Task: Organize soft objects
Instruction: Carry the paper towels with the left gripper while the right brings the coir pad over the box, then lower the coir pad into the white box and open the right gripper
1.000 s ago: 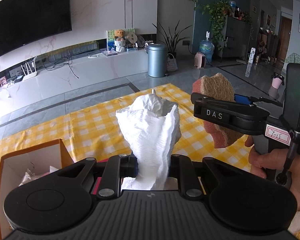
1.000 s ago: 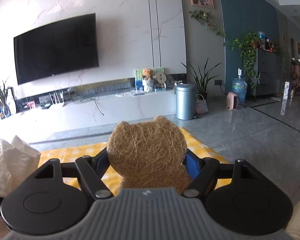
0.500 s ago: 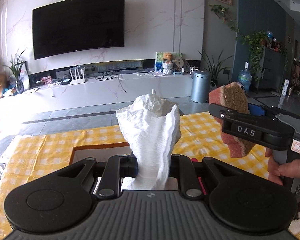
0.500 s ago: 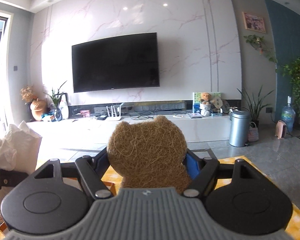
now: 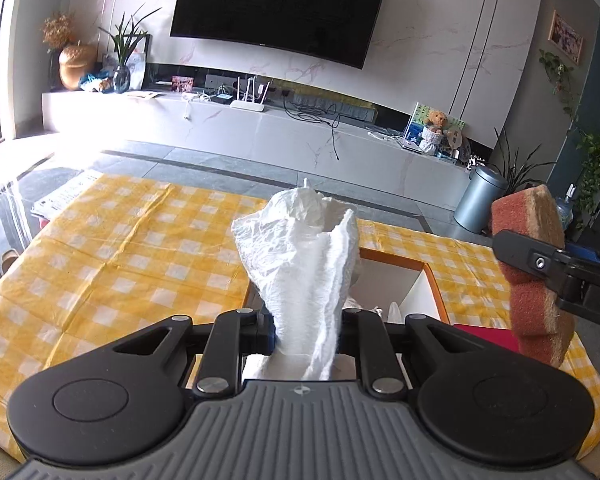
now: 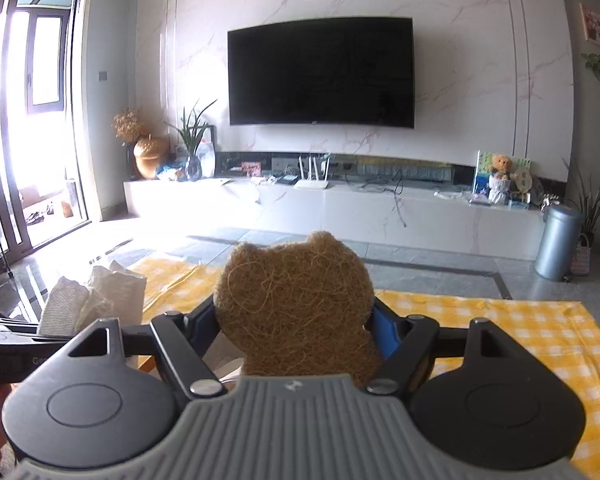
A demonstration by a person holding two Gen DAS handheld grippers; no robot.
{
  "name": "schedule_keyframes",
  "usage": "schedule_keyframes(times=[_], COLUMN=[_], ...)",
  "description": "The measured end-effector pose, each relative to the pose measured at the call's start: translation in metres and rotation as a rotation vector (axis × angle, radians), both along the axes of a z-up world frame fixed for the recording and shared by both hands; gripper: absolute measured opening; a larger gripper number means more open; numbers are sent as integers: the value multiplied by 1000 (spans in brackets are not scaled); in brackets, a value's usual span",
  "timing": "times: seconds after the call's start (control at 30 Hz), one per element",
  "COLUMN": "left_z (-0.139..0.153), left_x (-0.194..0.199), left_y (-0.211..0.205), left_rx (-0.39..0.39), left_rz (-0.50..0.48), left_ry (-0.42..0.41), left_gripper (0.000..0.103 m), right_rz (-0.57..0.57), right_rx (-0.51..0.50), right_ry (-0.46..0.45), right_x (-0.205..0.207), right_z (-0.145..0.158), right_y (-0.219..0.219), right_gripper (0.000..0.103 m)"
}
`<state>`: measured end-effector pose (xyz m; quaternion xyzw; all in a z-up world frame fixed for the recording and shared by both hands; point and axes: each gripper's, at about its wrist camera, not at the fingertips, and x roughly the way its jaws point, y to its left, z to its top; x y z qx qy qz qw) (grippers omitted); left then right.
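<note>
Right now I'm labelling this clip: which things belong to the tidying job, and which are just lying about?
Job: tissue in left gripper; sponge in right gripper; box.

Lying about: TV, bin, teddy, router, tablecloth.

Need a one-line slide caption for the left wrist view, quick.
Left gripper holds crumpled white tissue above an orange-rimmed box; right gripper carries a bear-shaped sponge.

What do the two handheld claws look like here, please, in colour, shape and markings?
Both share one design: a ribbed grey housing, flanked by two round black discs, with black linkage arms and silver pivot screws. The left claw shows black inner parts; the right claw has blue pads. In the left view, white letters "DA" mark the right claw's side.
</note>
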<state>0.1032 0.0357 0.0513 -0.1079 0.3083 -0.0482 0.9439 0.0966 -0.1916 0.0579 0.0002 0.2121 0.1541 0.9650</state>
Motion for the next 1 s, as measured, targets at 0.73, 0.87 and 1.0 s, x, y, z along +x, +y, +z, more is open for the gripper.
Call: schedule_keyframes(times=[0.73,0.87,1.0], left_z=[-21,-23,-21], left_x=[-3,-1,-1], left_y=[109,109,107], left_rx=[-191,-209,-206], left_rz=[165,153,147], left_ry=[76,89,86], left_gripper=[21,21,21], right_rz=[-203,-135,-79], right_rx=[87,140,152], right_ry=[559,606,553], right_x=[171,165,147], right_z=[-108,-98,-75], right_y=[116,98,77], right_gripper=[83,94,86])
